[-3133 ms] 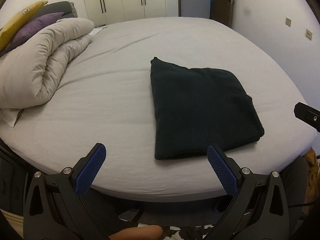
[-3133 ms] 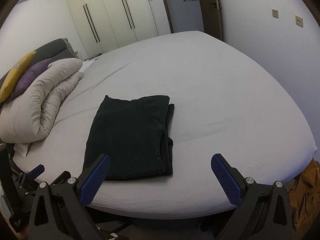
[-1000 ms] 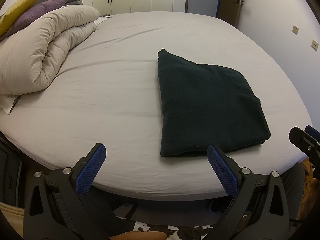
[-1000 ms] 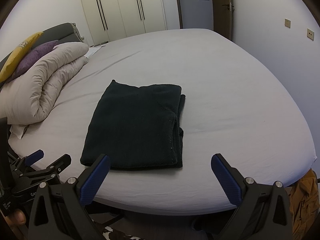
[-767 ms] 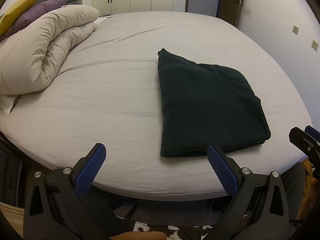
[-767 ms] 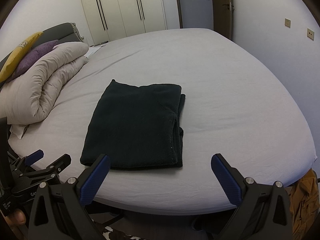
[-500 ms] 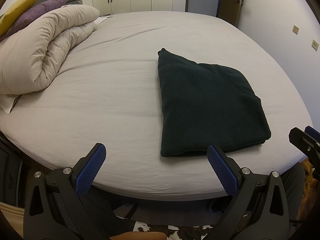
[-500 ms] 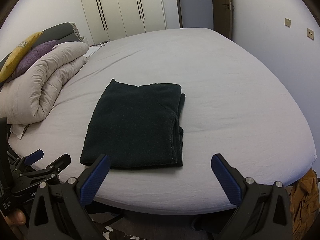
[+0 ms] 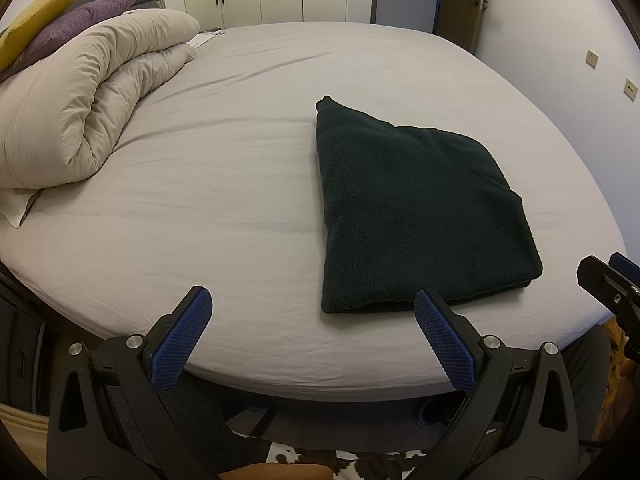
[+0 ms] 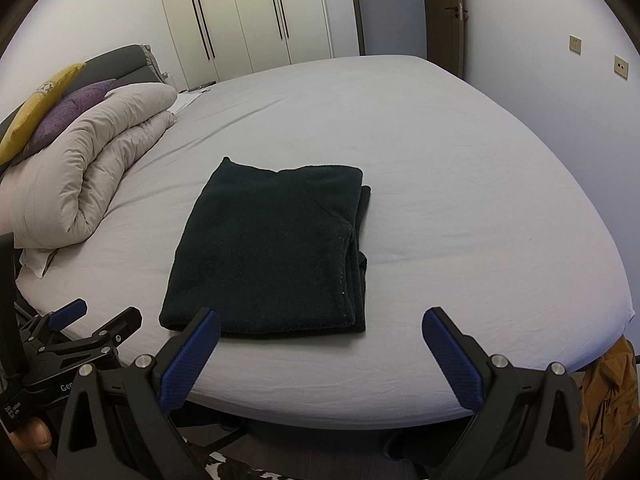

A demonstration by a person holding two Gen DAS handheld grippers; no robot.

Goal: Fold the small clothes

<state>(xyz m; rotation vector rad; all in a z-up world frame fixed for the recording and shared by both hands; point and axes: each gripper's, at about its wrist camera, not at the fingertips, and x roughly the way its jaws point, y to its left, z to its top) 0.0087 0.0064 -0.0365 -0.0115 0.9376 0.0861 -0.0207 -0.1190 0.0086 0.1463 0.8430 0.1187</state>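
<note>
At the near edge of the bed (image 9: 224,208), I am holding the left tongs (image 9: 312,340) with their blue pads spread wide and nothing between them. The right tongs (image 10: 320,354) are hanging over the same edge, also gaping and gripping nothing. In the right wrist view the left tongs are showing at the lower left, off the mattress; in the left wrist view a tip of the right tongs is poking in at the right rim. Just beyond both pairs, the garment (image 9: 416,208) is lying flat on the sheet as a dark folded rectangle, its near hem close to the bed's edge, touching neither pair. Its layered edges are showing along the right side (image 10: 272,248). Farther left, a rolled duvet (image 9: 80,104) is sitting well apart from it, with a purple pillow (image 9: 76,28) and a yellow pillow (image 9: 40,12) resting above.
</note>
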